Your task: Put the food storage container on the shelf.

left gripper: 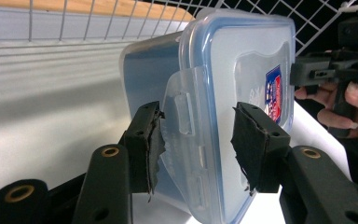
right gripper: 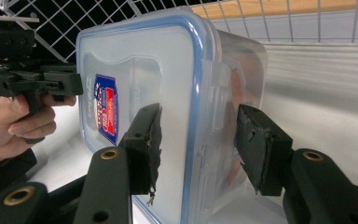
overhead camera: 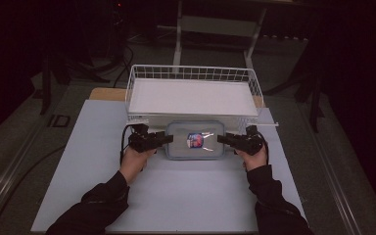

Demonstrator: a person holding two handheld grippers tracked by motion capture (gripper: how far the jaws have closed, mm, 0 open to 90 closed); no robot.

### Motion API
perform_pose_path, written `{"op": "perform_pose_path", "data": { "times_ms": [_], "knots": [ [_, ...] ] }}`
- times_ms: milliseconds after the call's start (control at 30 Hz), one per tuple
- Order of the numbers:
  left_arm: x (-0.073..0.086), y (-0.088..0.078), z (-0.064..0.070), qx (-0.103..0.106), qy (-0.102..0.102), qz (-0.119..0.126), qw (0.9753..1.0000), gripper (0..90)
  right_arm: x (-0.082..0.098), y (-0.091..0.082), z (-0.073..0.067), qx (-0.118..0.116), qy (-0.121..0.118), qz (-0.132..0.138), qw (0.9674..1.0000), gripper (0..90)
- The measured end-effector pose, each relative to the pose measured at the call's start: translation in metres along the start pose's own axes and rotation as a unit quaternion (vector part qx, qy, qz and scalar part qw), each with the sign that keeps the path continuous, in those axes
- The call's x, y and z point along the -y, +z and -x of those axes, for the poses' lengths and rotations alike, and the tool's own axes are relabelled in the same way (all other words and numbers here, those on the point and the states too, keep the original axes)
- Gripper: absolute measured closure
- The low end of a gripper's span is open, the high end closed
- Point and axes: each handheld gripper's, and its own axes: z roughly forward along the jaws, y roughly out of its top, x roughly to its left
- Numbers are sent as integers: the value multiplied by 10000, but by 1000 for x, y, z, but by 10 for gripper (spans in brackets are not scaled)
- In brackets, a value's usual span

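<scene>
Between your two grippers, just before the wire basket (overhead camera: 194, 78), the lidded box (overhead camera: 195, 140) sits on the bench (overhead camera: 93, 161). Left gripper (left gripper: 196, 140) and right gripper (right gripper: 199, 144) stand with jaws spread astride its end latches, neither pinching; lift now and it could slip or tip.

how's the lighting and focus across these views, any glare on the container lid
High view: dim, the surroundings nearly black, the white mat and wire basket brightest, a pale glare patch on the container lid. Left gripper view: brighter, lid sharp, soft sheen, near jaws slightly soft. Right gripper view: similar, lid evenly lit, label legible only as colours.
</scene>
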Motion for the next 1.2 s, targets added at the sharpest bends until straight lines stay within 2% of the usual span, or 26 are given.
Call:
{"op": "perform_pose_path", "data": {
  "times_ms": [100, 200, 233, 267, 300, 333, 367, 467, 567, 600, 633, 667, 733, 867, 933, 967, 1000, 1067, 1133, 1167, 1200],
  "knots": [
    [0, 1, -1, 8, 75, 115, 9999, 523, -1, 1, -1, 20, -15, 33, 10000, 503],
    [1, 3, 0, -71, 128, 223, 9996, 517, -1, 1, -2, 121, -53, 58, 9999, 495],
    [1, 6, -2, -160, 133, 195, 9996, 516, 0, 3, -3, 255, -108, 103, 9996, 512],
    [2, 7, -3, -198, 52, 269, 9994, 506, 0, 4, -6, 350, -136, 64, 9993, 518],
    [3, 8, -3, -250, 29, 348, 9991, 503, 0, 6, -8, 490, -239, 64, 9985, 501],
    [3, 8, -3, -250, 29, 348, 9991, 504, 0, 7, -8, 550, -227, 48, 9982, 492],
    [4, 9, -4, -342, 133, 453, 9983, 500, 0, 8, -8, 581, -235, 94, 9980, 485],
    [2, 10, -4, -463, 288, 484, 9973, 488, 0, 10, -8, 726, -164, 189, 9970, 436],
    [1, 12, -4, -529, 253, 494, 9971, 480, 1, 11, -9, 868, -208, 267, 9957, 418],
    [0, 13, -5, -568, 280, 486, 9968, 475, 1, 13, -10, 989, -299, 331, 9941, 399],
    [-1, 14, -4, -612, 287, 502, 9965, 470, 1, 14, -11, 1051, -282, 360, 9934, 398],
    [-2, 14, -3, -738, 359, 473, 9955, 471, 1, 14, -11, 1085, -268, 368, 9930, 388],
    [-3, 16, -2, -780, 391, 447, 9952, 463, 2, 15, -12, 1122, -289, 414, 9924, 365],
    [-3, 16, 1, -882, 375, 431, 9945, 463, 1, 13, -19, 1192, -518, 460, 9905, 341],
    [-3, 14, 3, -921, 375, 463, 9940, 428, 1, 9, -24, 1215, -613, 495, 9895, 334],
    [-3, 14, 3, -921, 375, 463, 9940, 406, 1, 9, -24, 1215, -613, 495, 9895, 334],
    [-4, 10, 4, -884, 520, 470, 9936, 385, 1, 4, -29, 1167, -627, 532, 9898, 334],
    [-3, 5, 7, -784, 442, 529, 9945, 356, 3, 0, -34, 1152, -674, 564, 9894, 334],
    [-1, 1, 10, -608, 381, 427, 9965, 327, 5, -4, -39, 1163, -759, 570, 9887, 334],
    [-1, 0, 11, -587, 387, 386, 9968, 292, 6, -6, -41, 1138, -770, 577, 9888, 334],
    [0, -2, 14, -598, 304, 387, 9970, 277, 7, -8, -42, 1118, -786, 564, 9890, 334]
  ]
}}
